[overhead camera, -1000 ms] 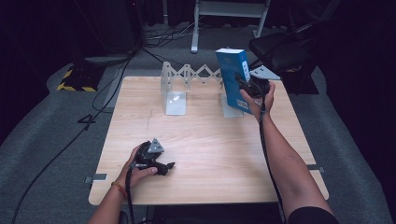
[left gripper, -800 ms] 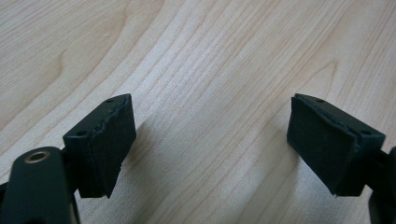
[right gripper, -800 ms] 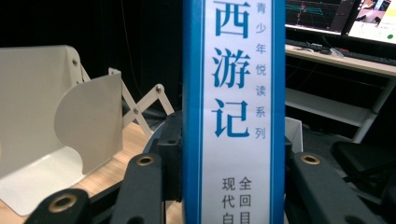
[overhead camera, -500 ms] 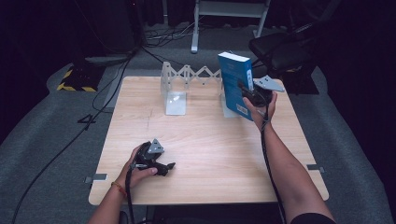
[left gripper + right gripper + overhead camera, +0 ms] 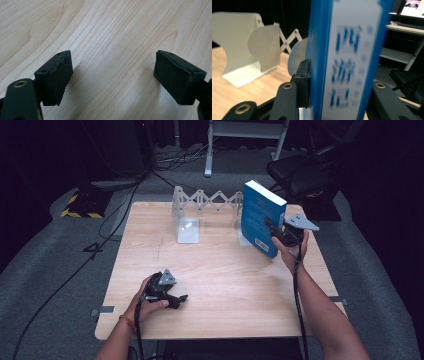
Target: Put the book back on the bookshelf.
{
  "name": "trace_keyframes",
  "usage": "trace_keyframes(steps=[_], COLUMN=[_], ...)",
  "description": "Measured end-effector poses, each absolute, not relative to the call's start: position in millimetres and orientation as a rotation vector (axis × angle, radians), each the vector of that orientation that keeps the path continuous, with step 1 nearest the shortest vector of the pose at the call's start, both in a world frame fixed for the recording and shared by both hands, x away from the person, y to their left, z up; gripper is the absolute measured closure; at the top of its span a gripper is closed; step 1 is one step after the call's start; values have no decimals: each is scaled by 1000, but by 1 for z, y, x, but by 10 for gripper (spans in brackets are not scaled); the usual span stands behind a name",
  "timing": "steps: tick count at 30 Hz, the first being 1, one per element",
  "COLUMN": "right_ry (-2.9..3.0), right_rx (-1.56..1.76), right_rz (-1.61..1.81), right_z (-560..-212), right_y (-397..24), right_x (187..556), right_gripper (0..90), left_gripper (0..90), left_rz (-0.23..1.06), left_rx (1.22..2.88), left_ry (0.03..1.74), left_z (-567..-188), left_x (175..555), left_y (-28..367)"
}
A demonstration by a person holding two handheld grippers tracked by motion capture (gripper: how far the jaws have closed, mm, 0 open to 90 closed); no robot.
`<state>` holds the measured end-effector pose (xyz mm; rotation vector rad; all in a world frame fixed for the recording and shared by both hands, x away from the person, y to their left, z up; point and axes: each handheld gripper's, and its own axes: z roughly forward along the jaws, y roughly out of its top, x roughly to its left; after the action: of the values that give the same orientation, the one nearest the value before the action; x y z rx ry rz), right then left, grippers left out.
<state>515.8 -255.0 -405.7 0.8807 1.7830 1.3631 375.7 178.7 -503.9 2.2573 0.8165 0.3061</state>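
Observation:
A thick blue book [image 5: 259, 212] stands tilted above the table's far right, off the wood, with my right gripper [image 5: 274, 230] shut on its lower edge. In the right gripper view the book's blurred spine [image 5: 347, 57] runs upright between the jaws, and the left pad [image 5: 303, 80] presses against its cover. These jaws have just been opening a little, with the book still between them. My left gripper [image 5: 176, 298] lies on the table near the front left, held by a hand. It is open, with bare wood between its pads [image 5: 60, 75].
A white expanding book rack [image 5: 200, 205] stands at the table's far edge, one bookend [image 5: 186, 220] at its left and another behind the book. The same rack [image 5: 249, 50] is close on the left in the right gripper view. A dark chair [image 5: 300, 175] stands behind the table [image 5: 225, 285].
The right hand has carried the book rightward, toward the person and lower, away from the rack's right bookend. The left hand and its gripper have stayed put.

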Motion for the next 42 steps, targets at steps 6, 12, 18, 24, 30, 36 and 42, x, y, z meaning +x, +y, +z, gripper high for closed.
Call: trace_keyframes(steps=[6, 12, 18, 24, 30, 36, 42], right_ry=[1798, 1791, 1786, 1777, 1775, 1783, 1819], right_rx=[876, 885, 903, 919, 929, 964, 955], right_rz=[1337, 1381, 1400, 1397, 1378, 1342, 1325], right_z=[-413, -413, -414, -414, -413, -409, -407], right_y=[-266, -263, -251, -239, -227, -223, -225], right_x=[506, 510, 524, 536, 546, 558, 558], right_gripper=[591, 610, 615, 615, 613, 609, 597], left_gripper=[160, 159, 159, 159, 159, 159, 159], left_rz=[305, 302, 303, 294, 296, 301, 297], left_rx=[2258, 2261, 2264, 2265, 2265, 2266, 2263], left_ry=[812, 808, 803, 797, 798, 796, 799], left_z=[-504, -504, -504, -504, -504, -504, -504], left_x=[376, 377, 377, 378, 377, 377, 377], left_y=[178, 177, 177, 177, 177, 177, 176])
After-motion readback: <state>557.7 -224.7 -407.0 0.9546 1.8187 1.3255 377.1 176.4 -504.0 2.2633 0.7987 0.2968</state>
